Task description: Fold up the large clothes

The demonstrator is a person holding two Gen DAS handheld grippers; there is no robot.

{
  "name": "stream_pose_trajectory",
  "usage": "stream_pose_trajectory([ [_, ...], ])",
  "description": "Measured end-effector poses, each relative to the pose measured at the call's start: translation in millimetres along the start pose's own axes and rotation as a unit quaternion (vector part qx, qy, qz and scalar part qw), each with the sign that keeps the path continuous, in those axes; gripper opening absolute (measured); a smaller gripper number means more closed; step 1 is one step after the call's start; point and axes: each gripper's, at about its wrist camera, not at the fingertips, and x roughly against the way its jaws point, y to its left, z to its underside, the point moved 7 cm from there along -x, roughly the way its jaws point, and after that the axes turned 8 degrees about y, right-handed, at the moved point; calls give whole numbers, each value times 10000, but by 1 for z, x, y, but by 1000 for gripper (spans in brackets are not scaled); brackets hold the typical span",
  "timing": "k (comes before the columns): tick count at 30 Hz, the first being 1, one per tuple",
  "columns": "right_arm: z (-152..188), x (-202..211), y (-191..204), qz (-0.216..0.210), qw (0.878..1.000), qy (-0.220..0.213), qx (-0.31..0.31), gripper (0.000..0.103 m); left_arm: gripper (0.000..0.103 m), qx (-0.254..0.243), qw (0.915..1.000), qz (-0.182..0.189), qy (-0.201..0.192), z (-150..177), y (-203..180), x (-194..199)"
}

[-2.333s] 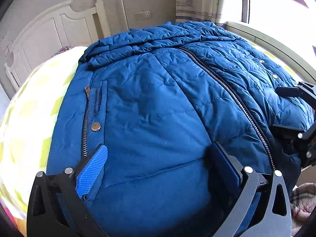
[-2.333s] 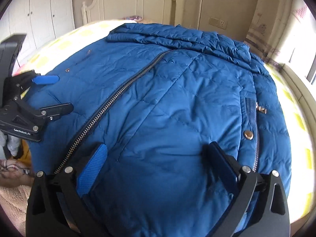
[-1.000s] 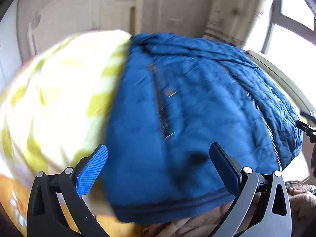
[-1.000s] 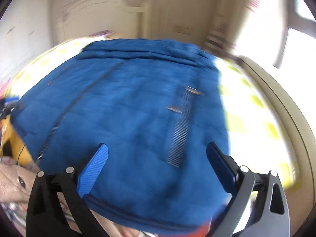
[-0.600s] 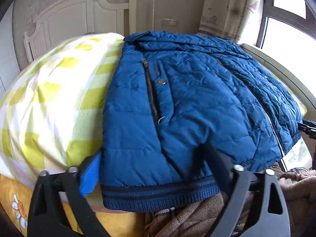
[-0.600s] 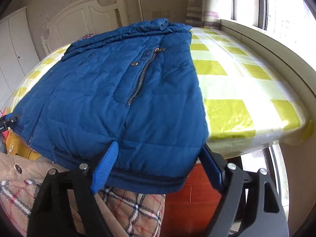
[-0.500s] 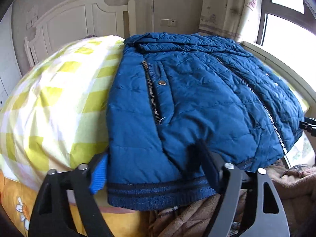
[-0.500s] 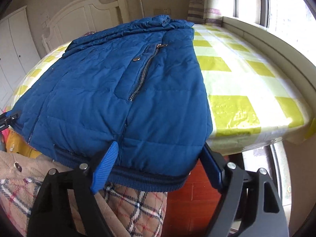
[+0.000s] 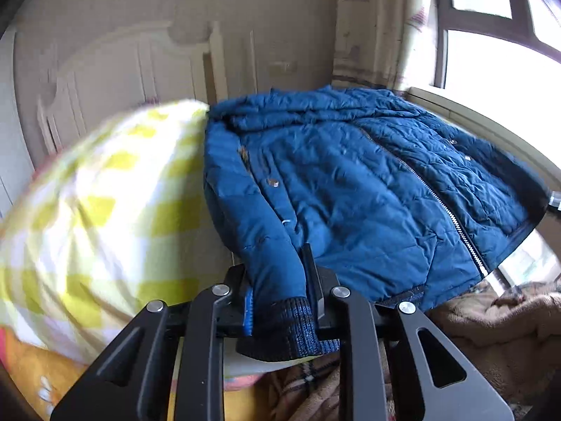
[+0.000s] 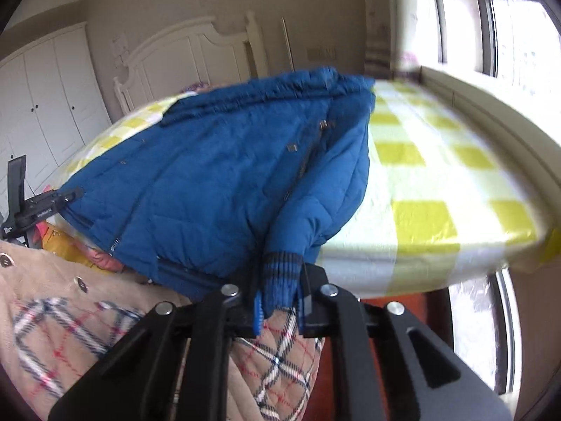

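One blue jacket [image 9: 350, 189] on one bed [image 9: 105, 203], two grippers, left [image 9: 282, 301] and right [image 10: 278, 301], one plaid coat [image 10: 105, 329], one headboard [image 10: 196, 56], one wardrobe [image 10: 49, 105].

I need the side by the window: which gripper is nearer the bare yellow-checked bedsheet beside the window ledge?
Right. The right gripper grips a knit cuff beside that bare yellow-checked bedsheet; the left gripper holds the blue padded jacket on its far side.

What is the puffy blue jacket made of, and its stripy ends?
The blue jacket looks like smooth, slightly shiny woven fabric, probably nylon or polyester, with padding inside: stitched lines make puffy squares. Its cuffs look like ribbed knit, soft and stretchy, with dark and blue stripes. The zipper glints like metal.
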Motion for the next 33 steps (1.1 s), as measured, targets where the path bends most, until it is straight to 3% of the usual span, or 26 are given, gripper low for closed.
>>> stream_pose_trajectory([
  [3,-5,29,17,74,9992,-190,343,11,20,-73,9999,-1,-151,-5,3,25],
  [8,-6,89,36,-277,9965,-683,398,11,20,121,9989,193,-400,-5,15,73],
  [13,-67,108,39,-363,9886,-1396,422,11,20,178,9951,376,-895,-62,24,85],
  [15,-112,96,31,-323,9863,-1546,472,11,21,411,9930,503,-989,-105,38,70],
  [18,-195,55,11,-226,9884,-1463,352,11,25,1019,9884,944,-617,-181,64,20],
  [21,-272,2,-22,-124,9927,-1192,-102,14,27,1721,9741,1469,-66,-263,93,-49],
  [22,-295,-18,-36,-76,9937,-1071,-329,20,29,1925,9675,1642,51,-279,100,-65],
  [23,-321,-46,-55,-183,9942,-823,-674,23,29,2278,9544,1904,315,-305,116,-95],
  [24,-337,-68,-73,-309,9925,-588,-1026,36,30,2510,9456,2011,484,-318,126,-115],
  [25,-355,-88,-96,-416,9869,-468,-1485,66,30,2786,9347,2113,635,-329,140,-133],
  [26,-364,-94,-111,-485,9819,-544,-1749,78,30,3144,9195,2235,761,-341,159,-153],
  [27,-374,-97,-126,-557,9762,-702,-1977,80,30,3317,9131,2256,730,-345,172,-163],
  [29,-384,-102,-146,-670,9690,-899,-2202,80,33,3413,9171,2000,499,-355,196,-171],
  [32,-384,-128,-157,-360,9812,-576,-1807,79,51,3273,9296,1623,479,-351,222,-189],
  [33,-381,-140,-160,-222,9852,-423,-1646,79,51,3073,9365,1591,563,-347,222,-199],
])
